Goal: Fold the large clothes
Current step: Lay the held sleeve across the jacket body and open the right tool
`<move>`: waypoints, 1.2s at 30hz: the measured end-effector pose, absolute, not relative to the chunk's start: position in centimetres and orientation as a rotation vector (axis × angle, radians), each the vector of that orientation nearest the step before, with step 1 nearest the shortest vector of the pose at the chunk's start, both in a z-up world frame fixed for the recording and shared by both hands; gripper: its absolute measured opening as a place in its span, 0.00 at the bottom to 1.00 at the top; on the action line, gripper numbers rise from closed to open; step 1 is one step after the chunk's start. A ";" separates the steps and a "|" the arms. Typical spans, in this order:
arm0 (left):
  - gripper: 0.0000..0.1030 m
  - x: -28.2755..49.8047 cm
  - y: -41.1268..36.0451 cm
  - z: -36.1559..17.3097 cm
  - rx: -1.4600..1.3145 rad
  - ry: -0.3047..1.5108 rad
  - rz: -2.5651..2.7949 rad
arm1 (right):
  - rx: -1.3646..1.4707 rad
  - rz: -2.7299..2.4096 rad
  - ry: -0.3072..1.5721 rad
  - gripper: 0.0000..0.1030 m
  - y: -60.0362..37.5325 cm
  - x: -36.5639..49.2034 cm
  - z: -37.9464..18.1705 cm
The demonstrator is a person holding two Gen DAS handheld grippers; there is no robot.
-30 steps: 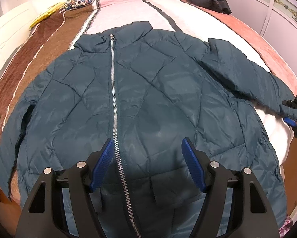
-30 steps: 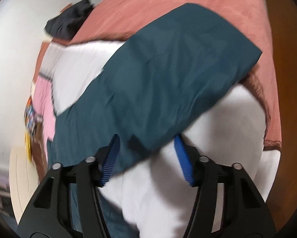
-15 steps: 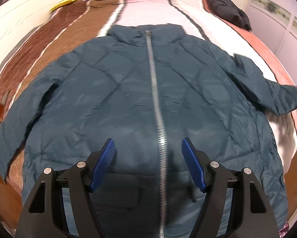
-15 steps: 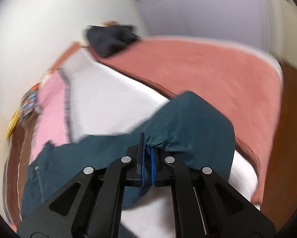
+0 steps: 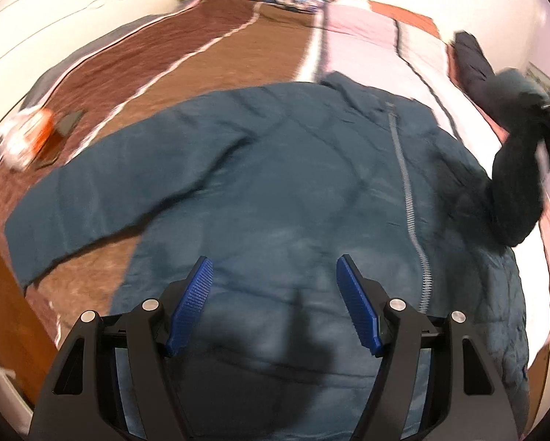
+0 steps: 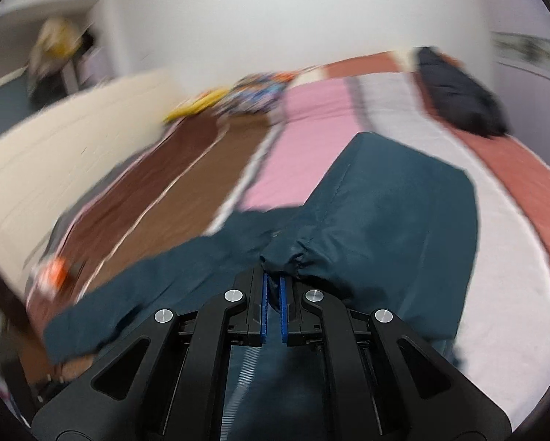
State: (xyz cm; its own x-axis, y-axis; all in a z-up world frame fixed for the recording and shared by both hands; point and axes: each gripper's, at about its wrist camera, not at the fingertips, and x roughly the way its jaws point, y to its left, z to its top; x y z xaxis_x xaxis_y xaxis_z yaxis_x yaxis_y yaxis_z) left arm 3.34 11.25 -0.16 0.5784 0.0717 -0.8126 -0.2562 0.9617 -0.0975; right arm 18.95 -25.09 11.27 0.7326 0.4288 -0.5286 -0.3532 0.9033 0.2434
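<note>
Our right hand-held gripper is clamped on the gathered cuff of the teal jacket, holding that sleeve up off the bed, presumably so we can carry it across the body for the first fold. Our left hand-held gripper hangs over the lower front with its jaws wide apart and nothing between them. The jacket lies zipped and face up across the striped bedcover, its other sleeve stretched out toward the bed's edge. Beyond the collar the cover is mostly bare, apart from a dark garment well clear at the far corner.
</note>
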 end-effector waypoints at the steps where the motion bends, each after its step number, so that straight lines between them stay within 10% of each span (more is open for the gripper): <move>1: 0.67 3.1 11.9 -0.3 -0.223 0.936 0.203 | 0.085 0.468 0.634 0.06 -22.5 18.9 10.1; 4: 0.67 2.4 13.7 -0.7 -0.250 0.938 0.235 | -0.027 0.526 0.746 0.09 -16.4 19.5 6.1; 11: 0.67 1.3 15.7 -0.8 -0.270 0.921 0.247 | -0.053 0.592 0.974 0.51 -13.3 19.6 -0.1; 36: 0.67 9.4 -6.3 1.9 0.386 0.821 -0.295 | 0.194 0.374 0.966 0.58 -30.9 9.1 0.7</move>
State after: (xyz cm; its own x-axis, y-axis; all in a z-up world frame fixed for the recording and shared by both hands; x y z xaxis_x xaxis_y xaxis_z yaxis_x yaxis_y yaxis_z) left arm 9.35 -6.26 1.90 0.6477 -0.1056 -0.7546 0.3990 0.8907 0.2178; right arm 9.10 -30.86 0.69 0.5109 0.3940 -0.7640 -0.2232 0.9191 0.3247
